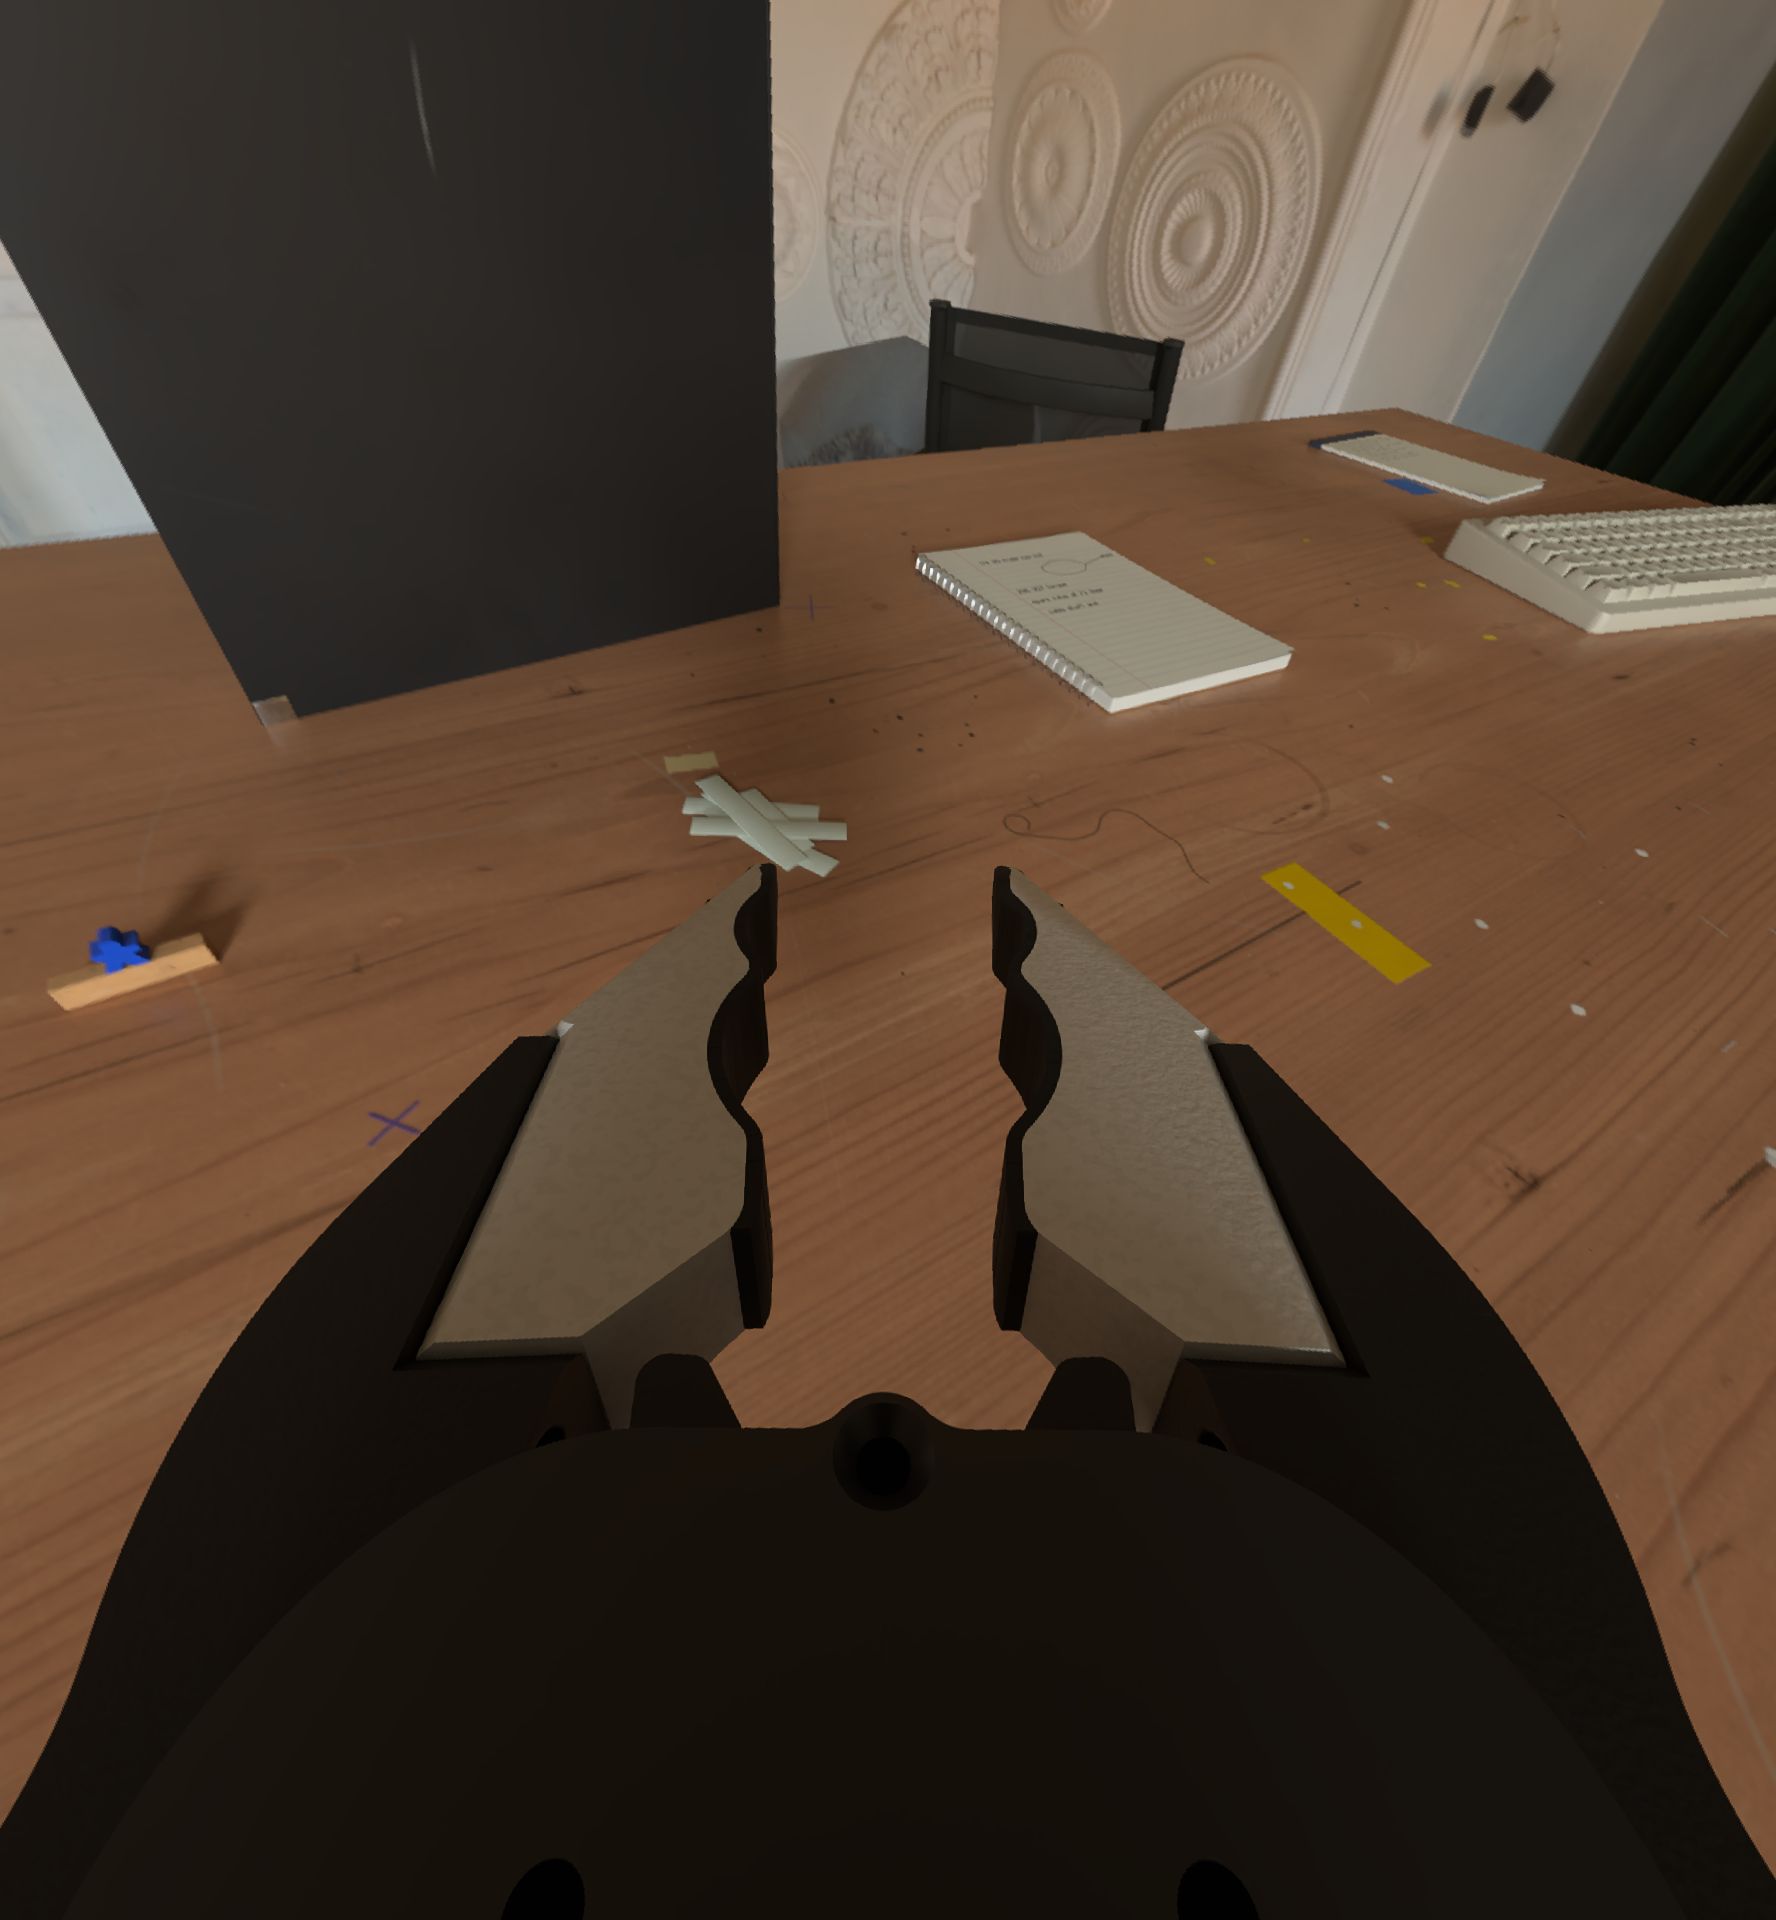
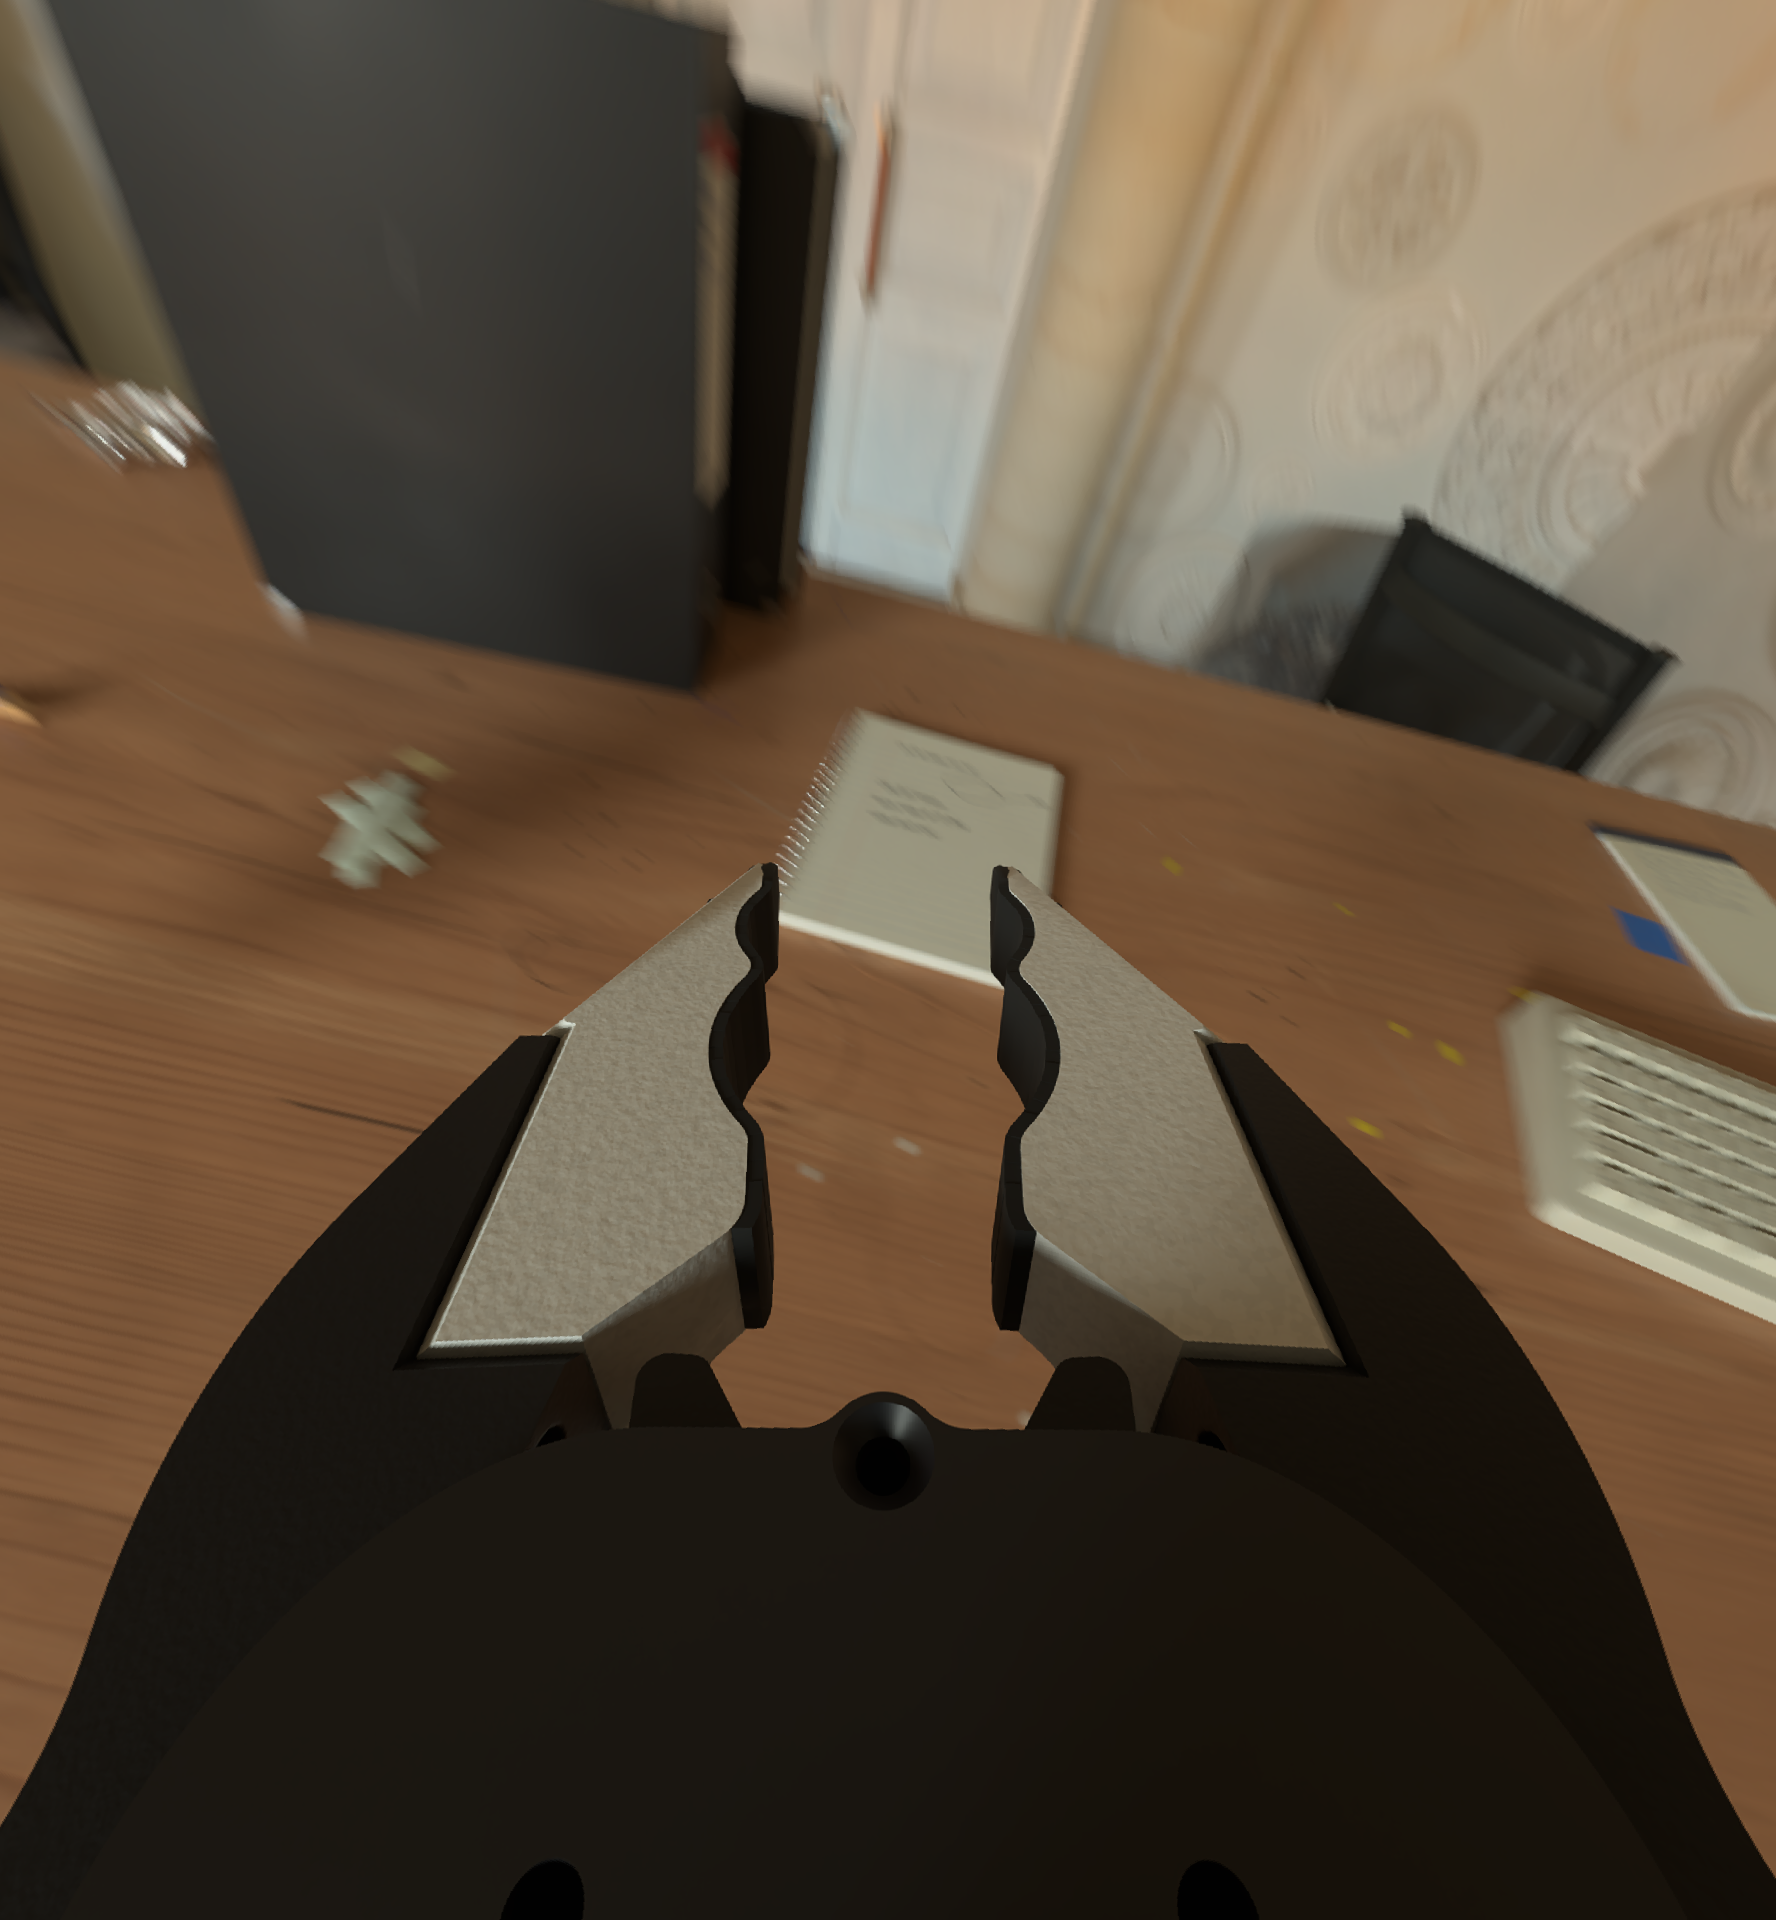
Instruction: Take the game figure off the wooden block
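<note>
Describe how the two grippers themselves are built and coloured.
Both look identical. The left gripper and right gripper each have a rounded matte black body with a small round hole at the centre, and two tapering pale grey, grainy-textured fingers edged inside with wavy black pads. No cables, markings or sleeves show.

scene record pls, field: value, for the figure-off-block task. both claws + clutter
target: blue game figure, sitting on the wooden block
block location: far left on the table, well off the left claw's axis
left claw: open, empty, aimed toward the pile of white sticks
right claw: open, empty, aimed toward the spiral notebook; view is motion-blurred
clutter: keyboard, yellow strip, black panel
task status: figure not yet grasped
</note>
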`<action>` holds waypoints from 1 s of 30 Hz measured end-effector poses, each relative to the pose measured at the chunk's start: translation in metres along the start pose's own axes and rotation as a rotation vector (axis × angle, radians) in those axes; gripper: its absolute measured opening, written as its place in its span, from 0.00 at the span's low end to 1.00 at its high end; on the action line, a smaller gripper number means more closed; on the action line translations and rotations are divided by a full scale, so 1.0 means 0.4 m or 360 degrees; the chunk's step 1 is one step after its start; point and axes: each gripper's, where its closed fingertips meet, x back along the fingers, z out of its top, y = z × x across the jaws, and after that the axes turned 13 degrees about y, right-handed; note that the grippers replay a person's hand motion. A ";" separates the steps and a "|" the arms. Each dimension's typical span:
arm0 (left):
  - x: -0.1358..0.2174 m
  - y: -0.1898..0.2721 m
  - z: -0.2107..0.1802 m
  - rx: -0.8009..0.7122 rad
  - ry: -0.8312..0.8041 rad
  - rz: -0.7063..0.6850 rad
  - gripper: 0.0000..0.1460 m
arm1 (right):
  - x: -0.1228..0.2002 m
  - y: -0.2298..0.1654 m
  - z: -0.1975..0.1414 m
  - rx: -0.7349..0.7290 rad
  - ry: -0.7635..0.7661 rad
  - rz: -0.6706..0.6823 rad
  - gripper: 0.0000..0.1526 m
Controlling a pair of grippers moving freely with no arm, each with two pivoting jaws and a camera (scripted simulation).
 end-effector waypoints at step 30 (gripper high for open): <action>0.008 -0.247 0.207 -0.1073 -0.0511 -0.0429 0.41 | 0.014 -0.411 -0.244 -0.0385 0.0028 0.0169 0.33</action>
